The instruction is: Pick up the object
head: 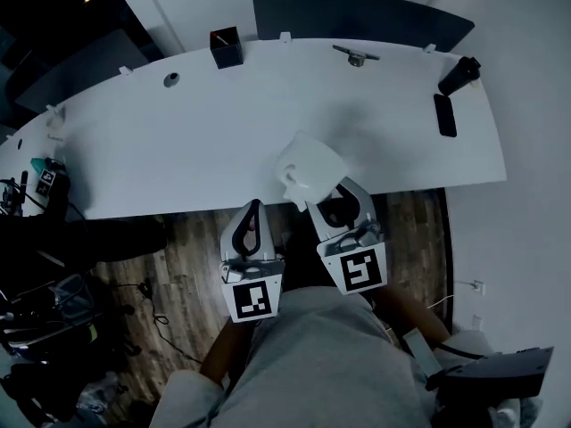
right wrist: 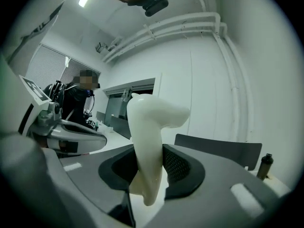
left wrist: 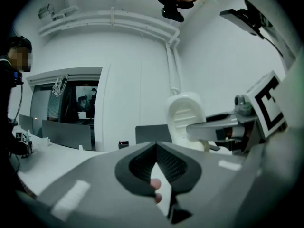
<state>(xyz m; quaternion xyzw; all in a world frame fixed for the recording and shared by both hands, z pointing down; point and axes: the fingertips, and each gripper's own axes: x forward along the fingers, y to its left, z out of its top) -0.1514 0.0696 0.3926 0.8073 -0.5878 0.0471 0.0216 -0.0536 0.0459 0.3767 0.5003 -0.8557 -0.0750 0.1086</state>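
Note:
A white plastic object (head: 308, 172) with a rounded, hooked top is held over the near edge of the white table (head: 178, 150). My right gripper (head: 332, 196) is shut on its lower stem. In the right gripper view the object (right wrist: 148, 137) stands upright between the dark pads (right wrist: 178, 167), its top bending to the right. My left gripper (head: 252, 209) hangs beside it on the left, in front of the table edge, shut with nothing in it. In the left gripper view its jaws (left wrist: 156, 151) meet, and the white object (left wrist: 184, 118) and the right gripper (left wrist: 223, 127) show to the right.
On the table's far side stand a black pen cup (head: 226, 47), a small metal piece (head: 356, 56), a black bottle (head: 459, 75) and a black phone (head: 445, 115). A dark chair (head: 357, 16) is behind the table. A person (right wrist: 78, 103) sits at the left end.

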